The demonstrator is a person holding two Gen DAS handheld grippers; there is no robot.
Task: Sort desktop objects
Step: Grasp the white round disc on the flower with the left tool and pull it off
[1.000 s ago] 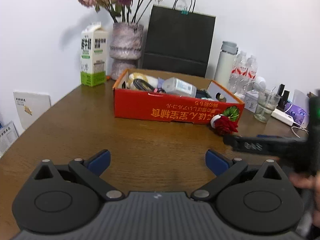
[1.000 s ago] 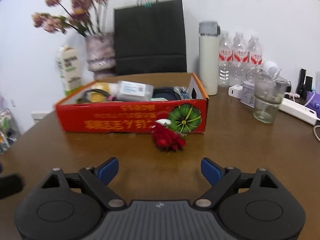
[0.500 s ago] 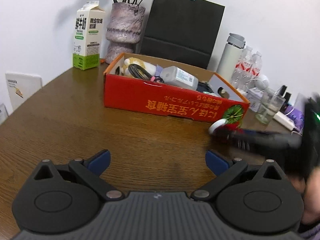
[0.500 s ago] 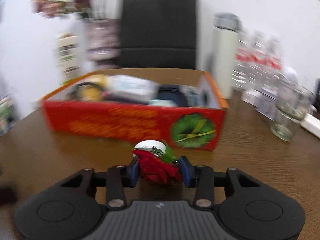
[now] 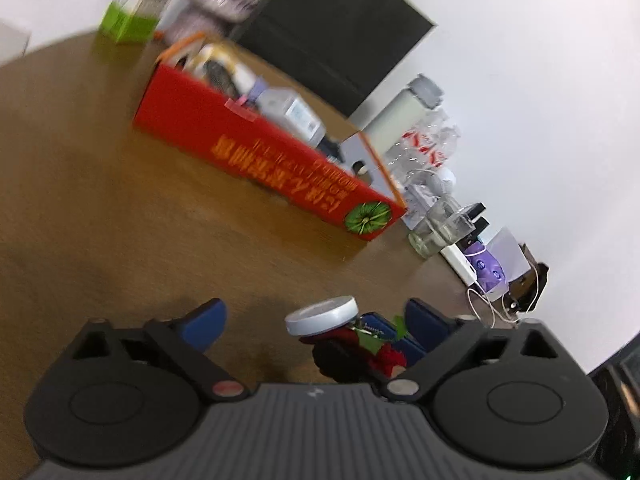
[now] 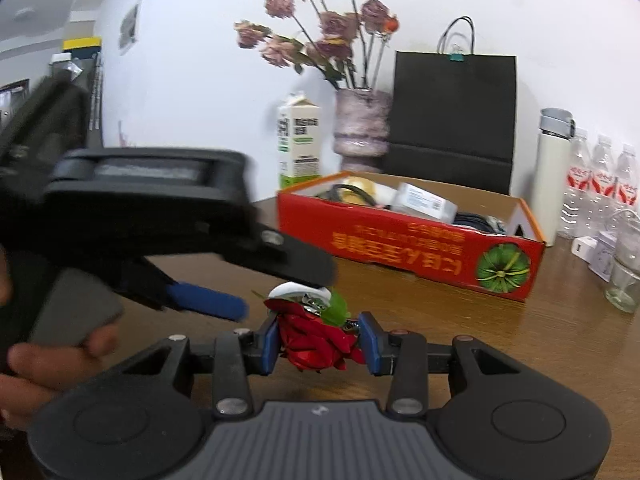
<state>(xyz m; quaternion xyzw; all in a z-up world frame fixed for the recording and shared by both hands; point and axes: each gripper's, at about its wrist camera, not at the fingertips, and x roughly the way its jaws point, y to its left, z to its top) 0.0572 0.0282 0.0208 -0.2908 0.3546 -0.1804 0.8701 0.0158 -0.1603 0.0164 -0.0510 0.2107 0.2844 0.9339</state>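
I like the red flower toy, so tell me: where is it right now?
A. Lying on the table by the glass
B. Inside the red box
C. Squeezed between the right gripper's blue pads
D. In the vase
C. In the right wrist view the red flower sits pinched between the blue pads of the right gripper, in front of the red box, not in it.

Left wrist view tilted hard, low over the wooden table [image 5: 100, 208], right wrist view level and close — both face the red box [image 6: 408, 240], both catch the red rose [image 6: 316, 340] up close.
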